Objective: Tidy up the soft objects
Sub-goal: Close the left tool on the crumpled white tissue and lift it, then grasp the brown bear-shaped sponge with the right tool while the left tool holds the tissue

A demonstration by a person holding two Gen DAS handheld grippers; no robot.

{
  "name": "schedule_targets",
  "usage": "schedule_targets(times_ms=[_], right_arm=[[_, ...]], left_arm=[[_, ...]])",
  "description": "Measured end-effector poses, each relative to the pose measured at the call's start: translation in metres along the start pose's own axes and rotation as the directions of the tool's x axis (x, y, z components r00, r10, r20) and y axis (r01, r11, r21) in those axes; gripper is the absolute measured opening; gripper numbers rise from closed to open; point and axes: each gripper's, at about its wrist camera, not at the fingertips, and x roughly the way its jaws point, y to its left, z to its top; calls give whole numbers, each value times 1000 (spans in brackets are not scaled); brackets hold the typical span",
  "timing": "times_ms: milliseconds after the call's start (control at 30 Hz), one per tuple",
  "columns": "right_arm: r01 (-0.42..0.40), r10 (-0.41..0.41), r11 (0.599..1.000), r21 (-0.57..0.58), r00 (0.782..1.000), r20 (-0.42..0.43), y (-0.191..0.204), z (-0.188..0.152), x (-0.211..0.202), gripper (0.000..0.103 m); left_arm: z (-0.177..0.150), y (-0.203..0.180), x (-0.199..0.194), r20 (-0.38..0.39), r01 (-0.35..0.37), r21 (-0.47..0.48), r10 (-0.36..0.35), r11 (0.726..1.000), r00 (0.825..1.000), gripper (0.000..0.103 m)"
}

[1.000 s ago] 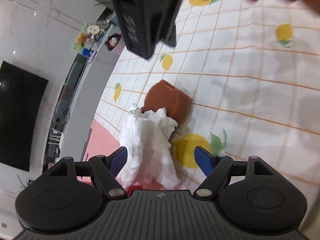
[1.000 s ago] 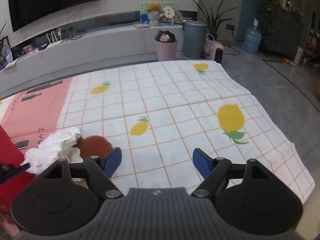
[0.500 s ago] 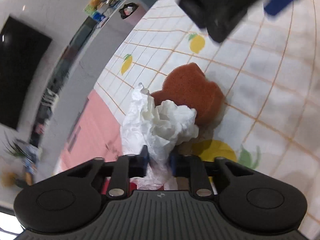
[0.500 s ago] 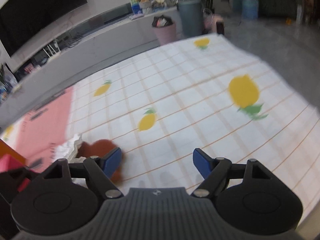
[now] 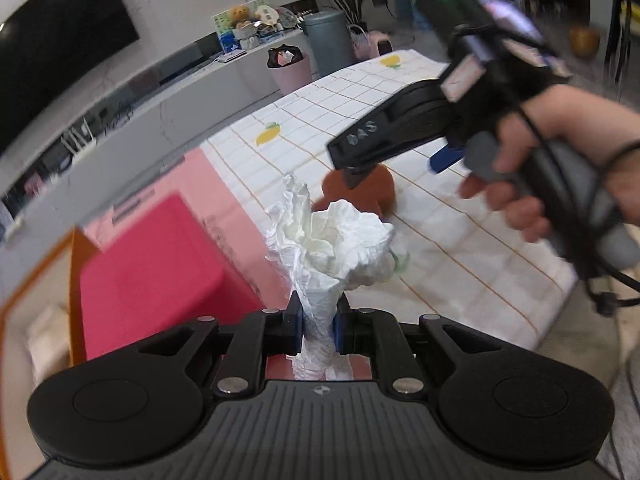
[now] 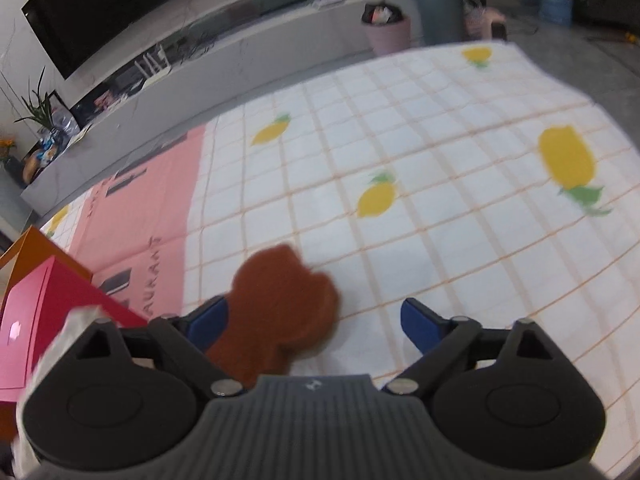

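We had the left tool (image 5: 317, 328) clenched on the crumpled white tissue (image 5: 332, 240), lifted above the red box (image 5: 152, 272). Our right tool (image 6: 314, 320) was opening around the brown sponge (image 6: 280, 312) on the counter (image 6: 440, 208); next it must close.

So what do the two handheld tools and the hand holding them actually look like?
Both are black plastic with ribbed bodies, round pivot discs and blue finger pads. The left tool and right tool match. Seen from the left wrist, the right tool has a grey handle, a green indicator light, labels, "045" on its side and a black cable. The right hand wears a thin dark wristband.
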Motion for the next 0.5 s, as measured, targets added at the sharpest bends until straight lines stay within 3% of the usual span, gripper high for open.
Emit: schedule_targets(times_ms=[133,233,333,400,500], right_arm=[[-3,5,998,62,999,-45,10,-9,15,94],[45,-43,977,210,999,-13,16,-15,18,96],[14,-16,965,263,1000,6,24,-19,24,98],[40,-44,974,221,999,15,34,-19,30,98],[66,-66,998,11,997,31,51,-24,38,98]], left_arm=[[-18,11,-6,52,22,-127,-15,992,999,16],[-24,21,-5,87,49,-219,-31,974,996,16],[-26,26,-2,96,70,-228,-49,971,994,16],[-27,33,-4,115,83,-240,-56,967,992,17],[-34,47,-5,126,126,-298,-92,946,988,17]])
